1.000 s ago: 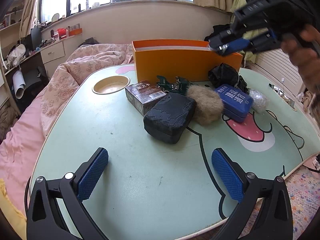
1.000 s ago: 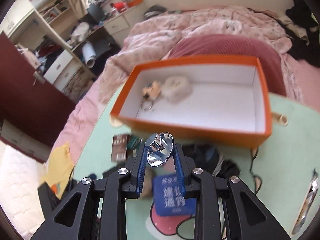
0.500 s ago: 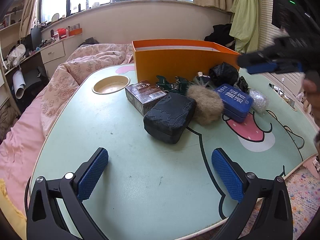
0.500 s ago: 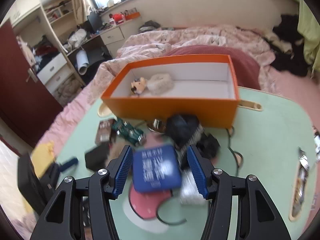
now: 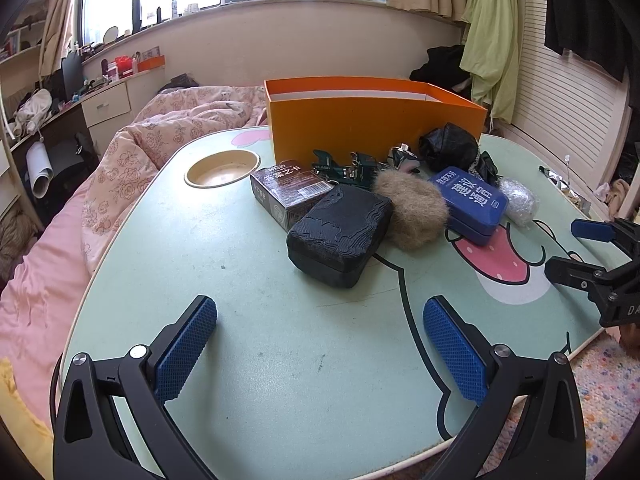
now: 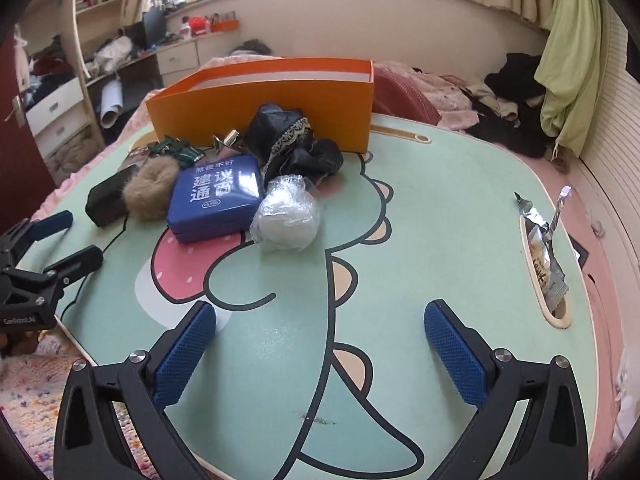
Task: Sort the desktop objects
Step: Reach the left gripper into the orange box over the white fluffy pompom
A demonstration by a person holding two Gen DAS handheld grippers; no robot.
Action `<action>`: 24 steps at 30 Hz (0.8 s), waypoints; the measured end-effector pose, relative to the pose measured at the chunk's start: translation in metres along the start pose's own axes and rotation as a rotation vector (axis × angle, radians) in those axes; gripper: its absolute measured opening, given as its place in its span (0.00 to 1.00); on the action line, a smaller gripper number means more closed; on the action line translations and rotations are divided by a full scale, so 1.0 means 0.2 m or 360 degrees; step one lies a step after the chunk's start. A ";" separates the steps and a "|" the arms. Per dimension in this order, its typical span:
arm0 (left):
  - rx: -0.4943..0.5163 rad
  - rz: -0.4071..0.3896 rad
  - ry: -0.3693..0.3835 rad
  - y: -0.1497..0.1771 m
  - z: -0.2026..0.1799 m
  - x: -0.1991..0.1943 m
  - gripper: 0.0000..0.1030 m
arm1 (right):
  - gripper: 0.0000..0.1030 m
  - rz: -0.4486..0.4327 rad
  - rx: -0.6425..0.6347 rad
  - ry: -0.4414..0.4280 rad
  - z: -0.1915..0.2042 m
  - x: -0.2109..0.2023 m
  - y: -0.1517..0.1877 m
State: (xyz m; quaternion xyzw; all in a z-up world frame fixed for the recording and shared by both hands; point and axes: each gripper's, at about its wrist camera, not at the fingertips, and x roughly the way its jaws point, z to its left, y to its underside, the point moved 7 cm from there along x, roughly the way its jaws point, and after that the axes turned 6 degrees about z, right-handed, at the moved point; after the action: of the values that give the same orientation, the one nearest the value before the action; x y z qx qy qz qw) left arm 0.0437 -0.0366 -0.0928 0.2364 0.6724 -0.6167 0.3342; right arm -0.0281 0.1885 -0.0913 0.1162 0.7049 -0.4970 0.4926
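Both grippers hover spread wide and empty over the green table (image 5: pixel 256 364): left gripper (image 5: pixel 320 344), right gripper (image 6: pixel 320 346). From the right wrist view, the blue tin (image 6: pixel 216 200) lies at eleven o'clock, touching the plastic-wrapped ball (image 6: pixel 286 214). Behind them stands the orange box (image 6: pixel 280 100), with the metal funnel (image 6: pixel 224 140) just before its wall.

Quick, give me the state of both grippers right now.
Left hand-held gripper: open, holding nothing, above the pale green cartoon-print table.
Right hand-held gripper: open, holding nothing, above the same table.
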 end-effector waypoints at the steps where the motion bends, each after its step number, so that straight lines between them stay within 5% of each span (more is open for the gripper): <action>1: -0.0001 0.0001 0.0001 0.00 0.00 0.00 1.00 | 1.00 -0.0002 0.0001 -0.0001 0.00 0.00 0.00; 24: 0.0020 0.0048 0.0028 -0.03 0.00 0.00 1.00 | 1.00 -0.0003 0.0003 -0.0008 0.00 0.01 0.00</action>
State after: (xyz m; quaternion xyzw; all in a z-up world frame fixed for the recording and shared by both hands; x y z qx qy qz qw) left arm 0.0391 -0.0368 -0.0895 0.2540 0.6677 -0.6138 0.3361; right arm -0.0283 0.1876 -0.0929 0.1148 0.7033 -0.4985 0.4937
